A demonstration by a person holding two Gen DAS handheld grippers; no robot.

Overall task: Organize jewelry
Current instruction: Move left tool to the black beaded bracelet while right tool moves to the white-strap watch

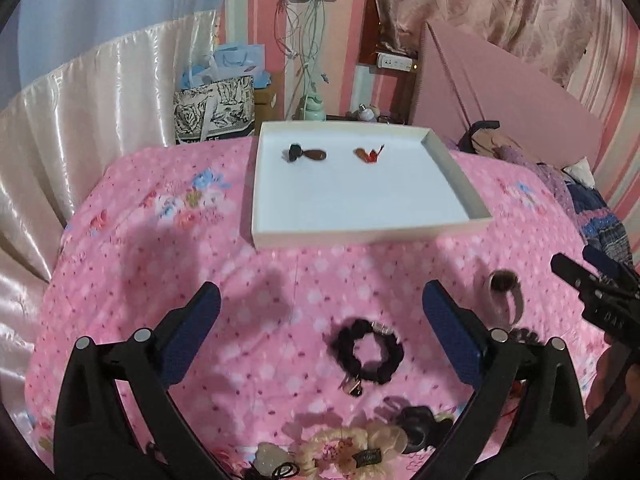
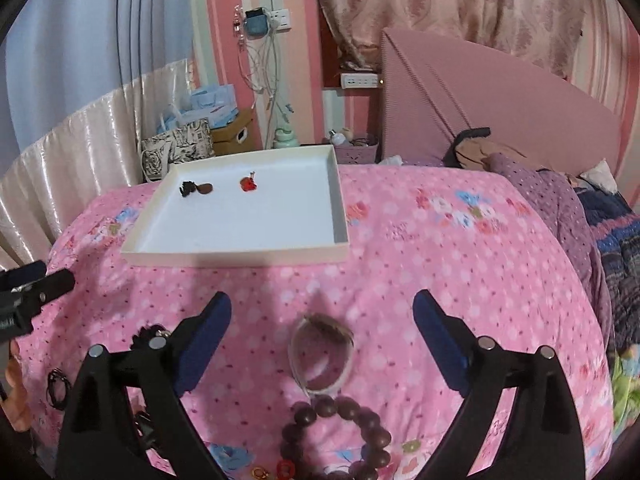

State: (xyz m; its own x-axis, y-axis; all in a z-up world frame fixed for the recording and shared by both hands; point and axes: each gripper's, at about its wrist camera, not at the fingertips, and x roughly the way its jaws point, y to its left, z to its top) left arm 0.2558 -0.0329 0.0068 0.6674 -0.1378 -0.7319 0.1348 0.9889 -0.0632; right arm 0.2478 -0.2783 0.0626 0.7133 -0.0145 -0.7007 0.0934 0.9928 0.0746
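Note:
A white tray (image 1: 360,236) lies on the pink bedspread and holds a black-and-brown piece (image 1: 306,154) and a red piece (image 1: 369,155). My left gripper (image 1: 322,322) is open above a black scrunchie (image 1: 368,354); a cream scrunchie (image 1: 352,450) and a black clip (image 1: 416,424) lie nearer. My right gripper (image 2: 322,326) is open above a pale ring with a brown tuft (image 2: 322,354); a brown bead bracelet (image 2: 336,436) lies below it. The tray also shows in the right wrist view (image 2: 236,258).
A pink headboard (image 2: 500,100), purple clothes (image 2: 560,208) and a patterned blanket lie to the right. Bags (image 1: 216,108) and cables (image 1: 304,52) stand behind the bed. A satin curtain (image 1: 80,120) hangs at the left.

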